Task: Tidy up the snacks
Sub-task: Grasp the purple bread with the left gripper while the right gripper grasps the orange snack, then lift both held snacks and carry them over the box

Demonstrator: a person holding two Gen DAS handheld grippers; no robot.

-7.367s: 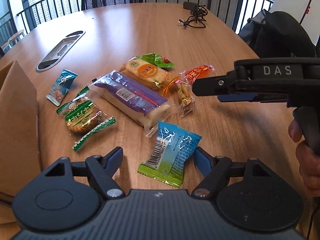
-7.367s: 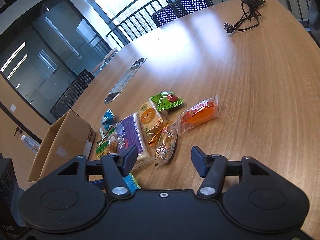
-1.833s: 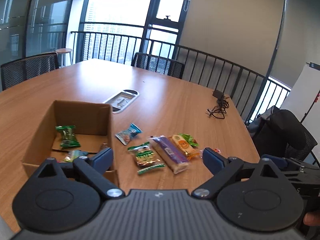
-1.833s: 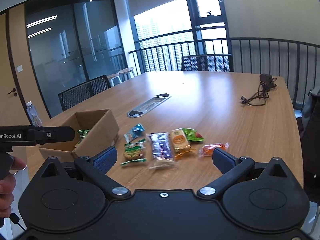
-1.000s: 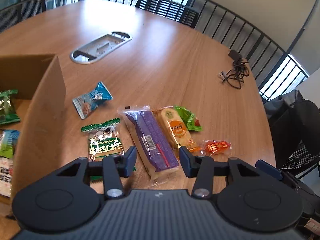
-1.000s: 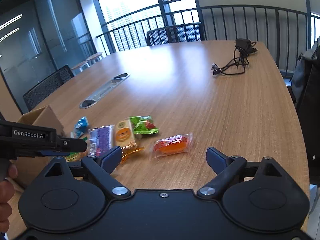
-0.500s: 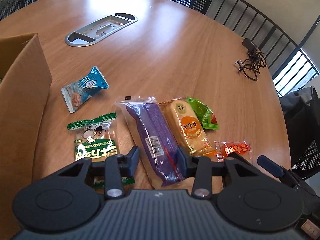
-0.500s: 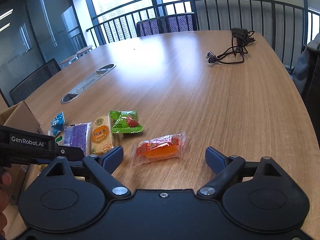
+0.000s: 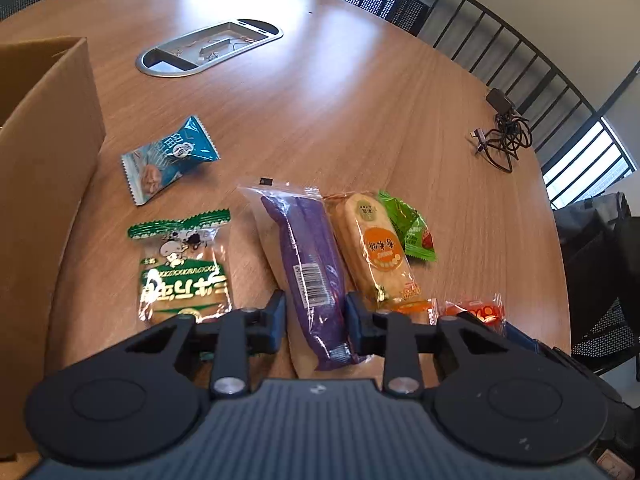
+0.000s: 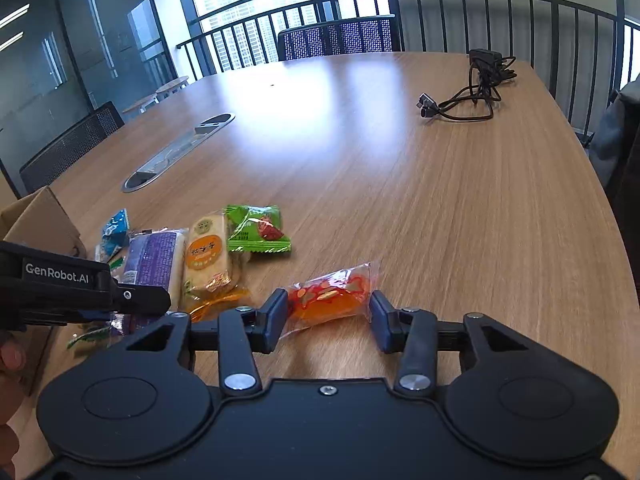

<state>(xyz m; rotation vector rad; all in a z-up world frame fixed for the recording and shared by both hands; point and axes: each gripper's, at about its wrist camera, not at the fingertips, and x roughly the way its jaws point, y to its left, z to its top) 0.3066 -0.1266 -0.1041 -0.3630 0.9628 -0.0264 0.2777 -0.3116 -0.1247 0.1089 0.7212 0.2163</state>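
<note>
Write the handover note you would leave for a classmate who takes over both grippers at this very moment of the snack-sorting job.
Left gripper: fingers astride the purple snack pack, narrowing but not clearly clamped.
Right gripper: open, straddling the orange-red packet.
Cardboard box stands at the left; its inside is out of view.
On the table: blue packet, green-and-white cracker pack, yellow cake pack, green packet.
Left to do: grasp both, box them, then the other four.

Your table is warm brown woodgrain. On it you have a purple bread pack with white barcode, an orange-labelled cake, a green packet, a red-orange clear packet, a teal candy, a green-and-white biscuit pack, and a tan box.
</note>
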